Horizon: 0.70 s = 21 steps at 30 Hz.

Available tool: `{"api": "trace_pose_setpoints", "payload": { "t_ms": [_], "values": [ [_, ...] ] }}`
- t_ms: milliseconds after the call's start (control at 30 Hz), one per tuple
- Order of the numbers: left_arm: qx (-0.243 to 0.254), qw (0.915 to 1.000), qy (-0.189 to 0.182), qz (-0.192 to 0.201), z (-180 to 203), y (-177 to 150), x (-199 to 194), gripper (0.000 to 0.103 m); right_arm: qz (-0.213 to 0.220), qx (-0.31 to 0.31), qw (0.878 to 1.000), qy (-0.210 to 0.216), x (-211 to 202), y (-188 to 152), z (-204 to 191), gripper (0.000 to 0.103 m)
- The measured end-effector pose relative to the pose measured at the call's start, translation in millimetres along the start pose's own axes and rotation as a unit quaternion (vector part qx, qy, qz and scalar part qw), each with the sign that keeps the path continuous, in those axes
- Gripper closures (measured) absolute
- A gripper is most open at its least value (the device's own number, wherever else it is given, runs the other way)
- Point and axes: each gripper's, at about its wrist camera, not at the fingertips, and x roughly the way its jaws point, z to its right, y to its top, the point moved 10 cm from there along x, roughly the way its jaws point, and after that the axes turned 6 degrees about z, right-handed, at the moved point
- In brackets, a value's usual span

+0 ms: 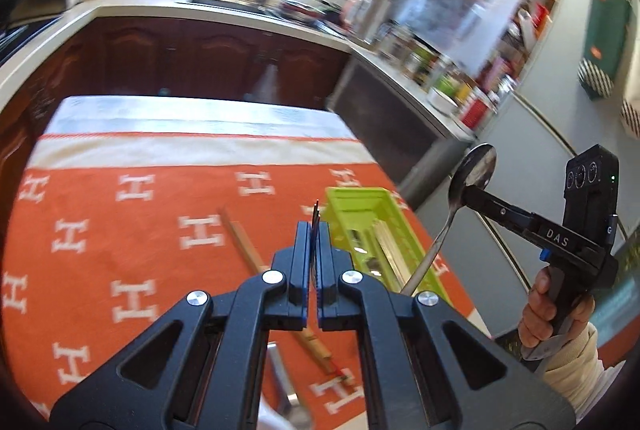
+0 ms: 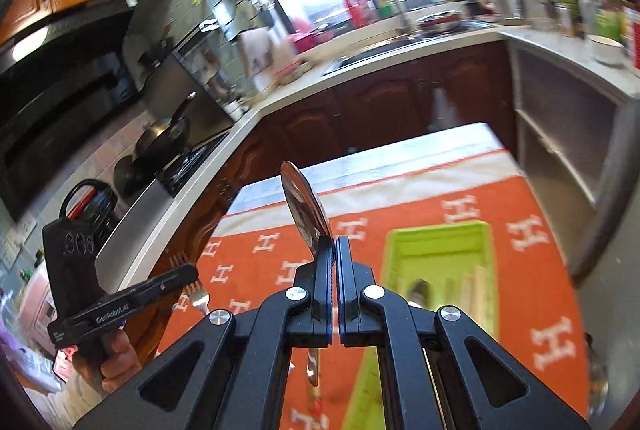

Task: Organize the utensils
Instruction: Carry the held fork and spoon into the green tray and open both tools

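My left gripper [image 1: 314, 230] is shut on a fork [image 1: 316, 214], seen edge-on as a thin dark strip between the pads. In the right wrist view the same gripper [image 2: 190, 272] clamps the fork [image 2: 199, 298] across its tines, above the table's left edge. My right gripper [image 2: 335, 244] is shut on a metal spoon [image 2: 304, 205] just below its bowl, which sticks up past the fingertips. From the left wrist view, that gripper [image 1: 468, 191] holds the spoon [image 1: 476, 165] in the air right of the lime green tray [image 1: 352, 197]. The tray [image 2: 436, 236] holds a spoon and pale sticks.
An orange cloth [image 1: 120, 230] with white H marks covers the table. Wooden chopsticks [image 1: 244, 246] and a metal utensil [image 1: 280, 366] lie on it, below my left gripper. Kitchen counters [image 2: 400, 41] wrap around behind, with a wok [image 2: 164, 137] on the stove and jars [image 1: 440, 69] at the right.
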Motion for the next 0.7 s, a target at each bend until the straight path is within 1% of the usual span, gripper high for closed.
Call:
{"api": "trace_pose_setpoints", "payload": {
  "t_ms": [100,200,267,400,467,533,633,700],
  "values": [
    [0.029,0.9991,-0.02,-0.022,35.9,-4.7,21.6,0.103,-0.001,0.013,1.0,-0.015,-26.3,-4.7,28.8,0.102],
    [0.053,0.9971,-0.031,-0.046,63.1,-12.4,42.6,0.103,-0.001,0.028,0.999,-0.025,-48.2,-10.0,58.2,0.102],
    [0.074,0.9948,-0.03,-0.063,76.6,-18.2,58.7,0.103,-0.005,0.029,0.999,-0.036,-56.6,-16.8,73.2,0.102],
    [0.111,0.9889,-0.022,-0.096,88.6,-29.9,88.2,0.103,-0.025,0.038,0.999,-0.03,-65.5,-33.5,92.1,0.102],
    [0.134,0.9844,-0.009,-0.114,88.8,-36.4,104.3,0.103,-0.045,0.041,0.998,-0.032,-60.8,-45.5,98.0,0.102],
    [0.145,0.9812,0.004,-0.127,86.7,-40.3,119.5,0.103,-0.068,0.043,0.996,-0.04,-51.2,-63.1,105.7,0.102],
    [0.153,0.9776,0.022,-0.143,81.7,-43.7,141.9,0.103,-0.096,0.061,0.993,-0.041,-26.4,-81.3,107.0,0.102],
    [0.152,0.9769,0.027,-0.148,78.4,-43.8,153.1,0.103,-0.114,0.059,0.99,-0.054,-8.3,-93.5,110.9,0.102]
  ]
}}
